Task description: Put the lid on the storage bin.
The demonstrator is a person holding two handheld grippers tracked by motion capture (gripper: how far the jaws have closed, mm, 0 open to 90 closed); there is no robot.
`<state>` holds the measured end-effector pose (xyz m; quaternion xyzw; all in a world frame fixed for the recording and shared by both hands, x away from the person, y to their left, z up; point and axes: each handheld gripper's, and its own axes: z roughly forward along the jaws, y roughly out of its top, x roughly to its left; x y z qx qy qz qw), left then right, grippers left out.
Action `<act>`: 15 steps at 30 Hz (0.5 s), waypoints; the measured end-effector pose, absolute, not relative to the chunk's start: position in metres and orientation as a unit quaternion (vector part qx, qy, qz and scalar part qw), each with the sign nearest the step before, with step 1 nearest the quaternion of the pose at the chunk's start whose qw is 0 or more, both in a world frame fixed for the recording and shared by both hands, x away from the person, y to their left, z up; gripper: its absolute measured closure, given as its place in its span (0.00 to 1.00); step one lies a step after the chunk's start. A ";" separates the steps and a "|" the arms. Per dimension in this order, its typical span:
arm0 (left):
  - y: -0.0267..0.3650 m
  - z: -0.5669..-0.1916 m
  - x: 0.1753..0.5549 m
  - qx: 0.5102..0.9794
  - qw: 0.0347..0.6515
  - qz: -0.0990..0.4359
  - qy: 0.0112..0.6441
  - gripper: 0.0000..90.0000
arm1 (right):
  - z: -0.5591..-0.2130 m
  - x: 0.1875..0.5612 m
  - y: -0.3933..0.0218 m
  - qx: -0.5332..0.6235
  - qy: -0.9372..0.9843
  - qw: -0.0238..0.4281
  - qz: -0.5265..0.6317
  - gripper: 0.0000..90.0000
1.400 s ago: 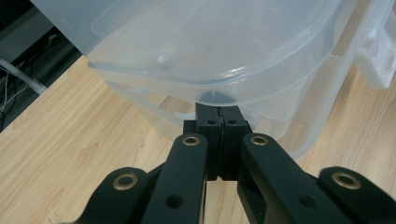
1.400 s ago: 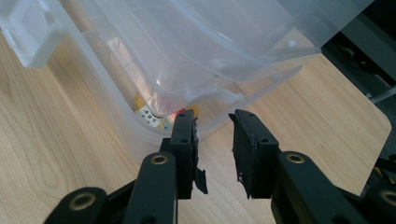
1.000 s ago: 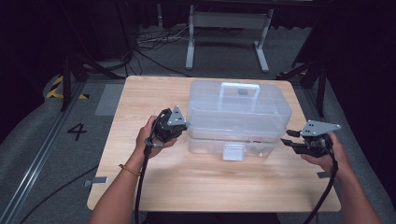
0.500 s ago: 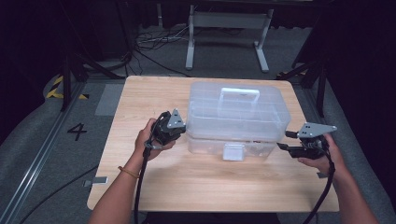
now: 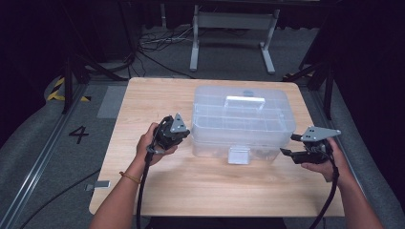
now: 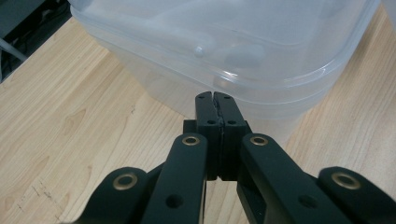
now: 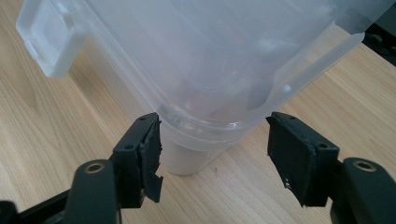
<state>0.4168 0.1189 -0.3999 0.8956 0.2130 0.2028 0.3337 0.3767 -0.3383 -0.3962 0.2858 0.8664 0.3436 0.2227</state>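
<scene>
Standing near the middle of the pale wooden table [image 5: 157, 191], the clear, rectangular plastic storage box [image 5: 241, 121] with a lid, a carry handle [image 5: 245, 99] on top and a white front latch [image 5: 238, 155] served as the landmark for both hands. The left gripper [image 5: 184, 136] was held at the box's left end, near its lower front corner. In the left gripper view its two black jaws were pressed flat together with nothing between them, their tips just short of the box wall below the lid rim. The right gripper [image 5: 289, 145] was held off the box's right end, beside its front corner, with its jaws pointing toward the box. Its jaws had just been opening. In the right gripper view they stood wide apart on either side of that rounded corner, and the pads [image 7: 152, 154] pressed on nothing. The latch showed at the upper left of that view.
</scene>
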 end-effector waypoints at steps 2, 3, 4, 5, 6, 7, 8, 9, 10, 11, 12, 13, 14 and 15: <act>0.119 -0.400 0.416 0.896 0.333 0.204 0.213 1.00 | -0.396 0.377 -0.337 0.288 0.866 0.224 0.343 0.37; 0.119 -0.400 0.416 0.896 0.333 0.205 0.212 1.00 | -0.397 0.377 -0.337 0.288 0.866 0.223 0.343 0.37; 0.118 -0.400 0.416 0.896 0.332 0.205 0.213 1.00 | -0.397 0.377 -0.337 0.288 0.866 0.224 0.343 0.37; 0.118 -0.400 0.416 0.896 0.333 0.205 0.211 1.00 | -0.396 0.378 -0.337 0.288 0.866 0.224 0.343 0.37; 0.118 -0.400 0.416 0.896 0.332 0.204 0.211 1.00 | -0.396 0.378 -0.337 0.288 0.866 0.224 0.342 0.37; 0.118 -0.399 0.416 0.896 0.332 0.205 0.211 1.00 | -0.396 0.378 -0.336 0.288 0.866 0.224 0.343 0.37; 0.118 -0.399 0.416 0.897 0.331 0.205 0.210 1.00 | -0.396 0.378 -0.336 0.288 0.866 0.224 0.342 0.36; 0.118 -0.399 0.415 0.897 0.332 0.205 0.210 1.00 | -0.396 0.378 -0.336 0.289 0.866 0.224 0.342 0.36; 0.118 -0.399 0.415 0.898 0.331 0.204 0.207 1.00 | -0.396 0.377 -0.336 0.288 0.866 0.224 0.340 0.36; 0.119 -0.399 0.415 0.898 0.329 0.205 0.206 1.00 | -0.396 0.377 -0.336 0.288 0.868 0.224 0.338 0.36; 0.119 -0.399 0.415 0.898 0.330 0.206 0.207 1.00 | -0.396 0.377 -0.336 0.287 0.868 0.224 0.337 0.36; 0.119 -0.399 0.415 0.897 0.332 0.205 0.207 1.00 | -0.396 0.378 -0.336 0.288 0.868 0.225 0.337 0.36; 0.119 -0.398 0.415 0.898 0.332 0.203 0.208 1.00 | -0.396 0.378 -0.335 0.287 0.868 0.222 0.338 0.36; 0.120 -0.398 0.415 0.897 0.333 0.203 0.208 1.00 | -0.396 0.378 -0.335 0.287 0.870 0.222 0.335 0.36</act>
